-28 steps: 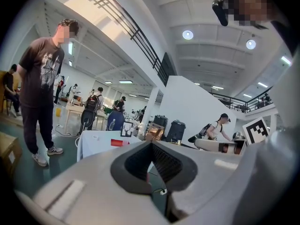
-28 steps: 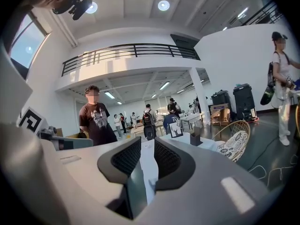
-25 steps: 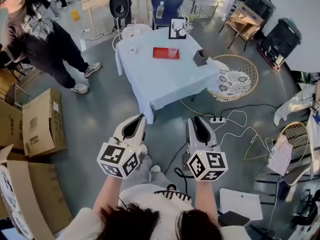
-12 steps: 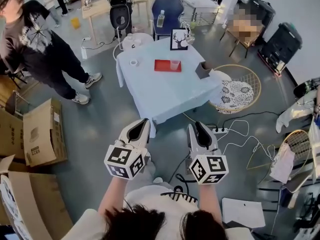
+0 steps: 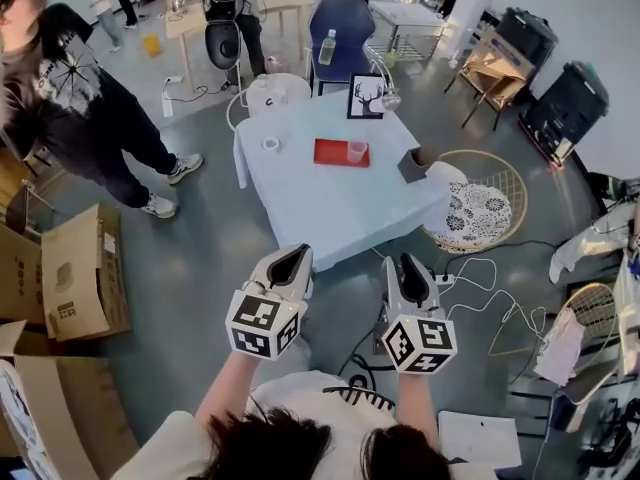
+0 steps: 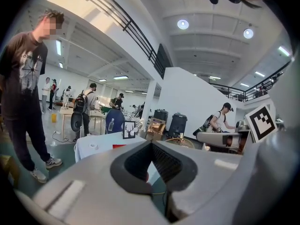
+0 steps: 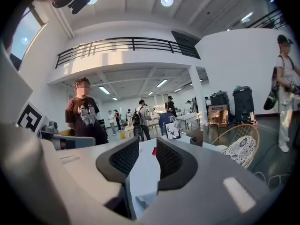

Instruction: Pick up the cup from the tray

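Approach only: pinkish translucent cup (image 5: 356,152) on flat red tray (image 5: 328,153), upper centre, untouched; left gripper (image 5: 291,266) closed, right gripper (image 5: 411,274) slightly parted, both empty, lower centre

Left claw (image 5: 298,254) closed, right claw (image 5: 406,261) slightly parted, both empty.

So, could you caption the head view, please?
Left gripper and right gripper held short of table bearing tray, cup.

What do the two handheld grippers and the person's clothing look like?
Both the left gripper and right gripper have pale grey shells, black ribbed pads and a rear cube with black-and-white square markers. The person wears a white top; forearms bare.
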A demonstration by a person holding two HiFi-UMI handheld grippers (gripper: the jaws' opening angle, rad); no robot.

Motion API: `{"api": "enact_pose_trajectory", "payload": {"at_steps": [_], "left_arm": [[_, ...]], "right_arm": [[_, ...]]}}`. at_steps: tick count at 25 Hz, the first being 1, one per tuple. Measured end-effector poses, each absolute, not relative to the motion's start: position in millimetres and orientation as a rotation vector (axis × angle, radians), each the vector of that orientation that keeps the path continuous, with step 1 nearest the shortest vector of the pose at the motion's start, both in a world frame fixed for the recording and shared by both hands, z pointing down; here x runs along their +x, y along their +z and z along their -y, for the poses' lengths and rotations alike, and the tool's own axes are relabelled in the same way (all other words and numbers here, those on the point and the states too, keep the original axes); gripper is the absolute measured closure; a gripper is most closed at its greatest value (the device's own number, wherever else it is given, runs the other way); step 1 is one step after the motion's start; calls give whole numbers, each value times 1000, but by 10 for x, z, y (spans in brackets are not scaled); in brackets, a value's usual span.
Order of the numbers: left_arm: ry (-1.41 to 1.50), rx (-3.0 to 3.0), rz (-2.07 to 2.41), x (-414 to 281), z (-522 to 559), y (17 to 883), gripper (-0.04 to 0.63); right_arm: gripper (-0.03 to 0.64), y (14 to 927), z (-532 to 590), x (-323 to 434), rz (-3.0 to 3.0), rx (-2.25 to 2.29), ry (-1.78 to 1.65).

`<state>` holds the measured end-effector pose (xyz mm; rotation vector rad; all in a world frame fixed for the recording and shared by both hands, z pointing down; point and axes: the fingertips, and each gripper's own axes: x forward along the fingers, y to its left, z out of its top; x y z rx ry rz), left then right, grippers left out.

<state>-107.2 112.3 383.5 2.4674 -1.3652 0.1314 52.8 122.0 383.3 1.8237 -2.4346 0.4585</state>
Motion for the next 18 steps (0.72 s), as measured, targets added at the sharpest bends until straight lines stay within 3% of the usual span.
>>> {"api": "enact_pose_trajectory", "payload": {"at_steps": [18], "left_arm": [[157,2518,1208,-1427,-50,3834,595]], "right_arm": [[448,3902,-338,36,2318,1900,509]]}}
